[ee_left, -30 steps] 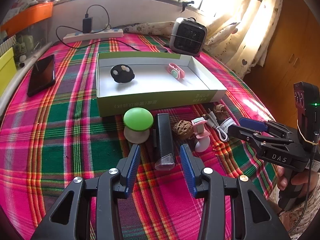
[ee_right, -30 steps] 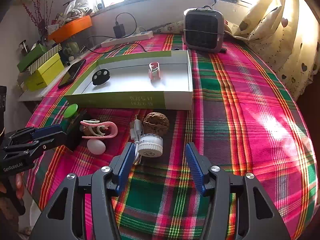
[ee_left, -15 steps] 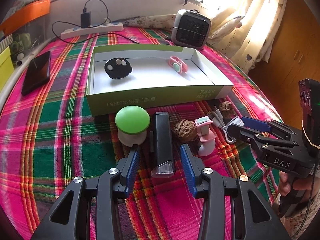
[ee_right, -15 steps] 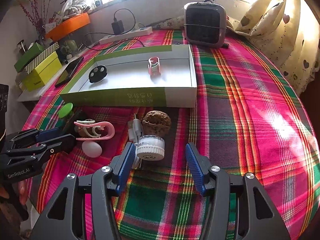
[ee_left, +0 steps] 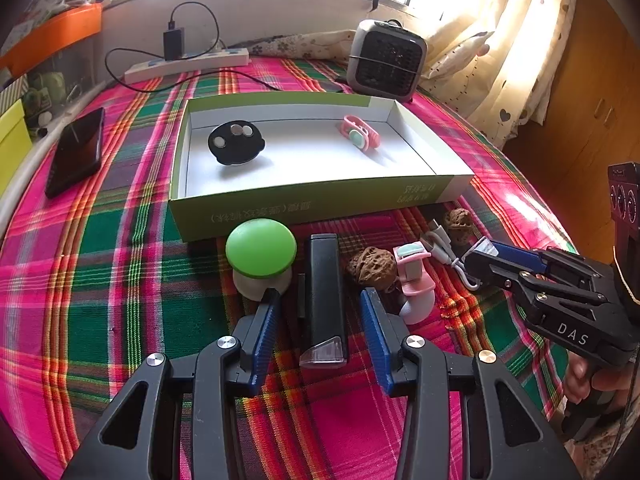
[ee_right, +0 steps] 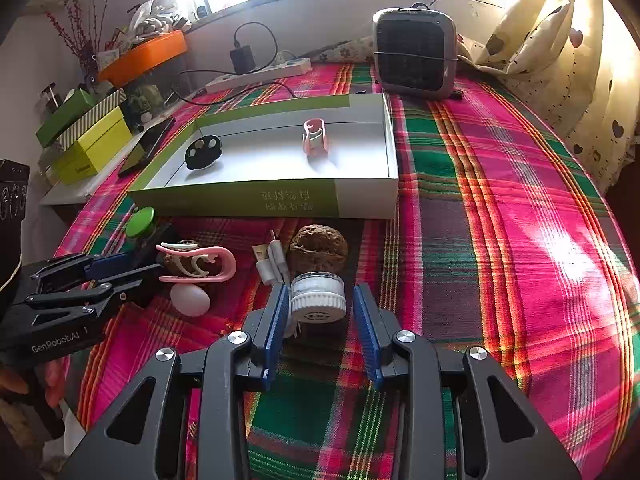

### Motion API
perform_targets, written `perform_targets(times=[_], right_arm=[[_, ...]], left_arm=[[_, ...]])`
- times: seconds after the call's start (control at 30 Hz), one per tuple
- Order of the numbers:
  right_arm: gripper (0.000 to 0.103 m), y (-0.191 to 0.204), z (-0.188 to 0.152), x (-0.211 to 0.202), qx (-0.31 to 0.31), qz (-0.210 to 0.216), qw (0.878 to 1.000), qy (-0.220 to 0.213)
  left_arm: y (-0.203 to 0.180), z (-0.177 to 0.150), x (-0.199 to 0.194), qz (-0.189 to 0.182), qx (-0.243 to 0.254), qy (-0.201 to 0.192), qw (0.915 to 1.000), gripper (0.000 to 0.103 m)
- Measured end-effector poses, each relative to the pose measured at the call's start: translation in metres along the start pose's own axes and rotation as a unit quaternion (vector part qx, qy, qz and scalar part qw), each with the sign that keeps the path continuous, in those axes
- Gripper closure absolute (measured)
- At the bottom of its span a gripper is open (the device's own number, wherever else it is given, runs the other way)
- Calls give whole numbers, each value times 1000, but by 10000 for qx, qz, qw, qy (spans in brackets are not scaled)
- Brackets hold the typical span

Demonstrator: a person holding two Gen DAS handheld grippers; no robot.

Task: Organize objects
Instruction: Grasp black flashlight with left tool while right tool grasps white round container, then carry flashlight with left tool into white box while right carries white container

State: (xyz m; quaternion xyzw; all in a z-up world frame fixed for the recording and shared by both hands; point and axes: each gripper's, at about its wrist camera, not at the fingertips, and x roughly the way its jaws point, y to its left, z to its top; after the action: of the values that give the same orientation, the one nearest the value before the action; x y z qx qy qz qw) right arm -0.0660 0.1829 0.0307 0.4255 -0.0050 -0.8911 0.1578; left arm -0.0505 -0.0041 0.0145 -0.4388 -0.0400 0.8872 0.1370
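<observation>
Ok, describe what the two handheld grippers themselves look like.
Both are matte black plastic frames with triangular cut-outs, silver screw heads at the pivots and ribbed blue pads inside the fingers. The left gripper reads "GenRobot.AI" in white on its side; the right gripper reads "DAS", with a thin black cable trailing by its handle. No sleeve shows.

- "DAS" in white letters stands on the side of the right gripper [ee_left: 476,260], in the left wrist view.
- "GenRobot.AI" stands on the side of the left gripper [ee_right: 132,270], in the right wrist view.
- Printed characters, upside down, stand on the front wall of the box [ee_left: 280,210]; not legible.
</observation>
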Motion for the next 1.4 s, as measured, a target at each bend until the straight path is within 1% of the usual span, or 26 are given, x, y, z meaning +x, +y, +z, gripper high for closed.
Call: perform_targets(times=[0.03,0.07,0.17,0.3,0.9,1.4], right_arm=[[73,0,0,0,-11,20,10000,-4],[73,1,0,-1,-22,15,10000,-9],[74,1,-1,-1,-17,14,10000,-19],[74,0,0,-1,-14,12,10000,-20],[74,-4,-2,-5,46,-20,10000,-48],[74,-3,1,-11,43,-12,9999,-144]], left_arm=[[0,0,0,19,-13,-2,10000,66],[1,0,0,40,-14,-4,10000,68],[2,0,-1,37,-35,-10,10000,77],[1,0,0,14,-30,-9,10000,81],[-1,-4,-3,3,-9,-44,10000,82],[-3,-3,-17,-39,67,-166,9998,82]])
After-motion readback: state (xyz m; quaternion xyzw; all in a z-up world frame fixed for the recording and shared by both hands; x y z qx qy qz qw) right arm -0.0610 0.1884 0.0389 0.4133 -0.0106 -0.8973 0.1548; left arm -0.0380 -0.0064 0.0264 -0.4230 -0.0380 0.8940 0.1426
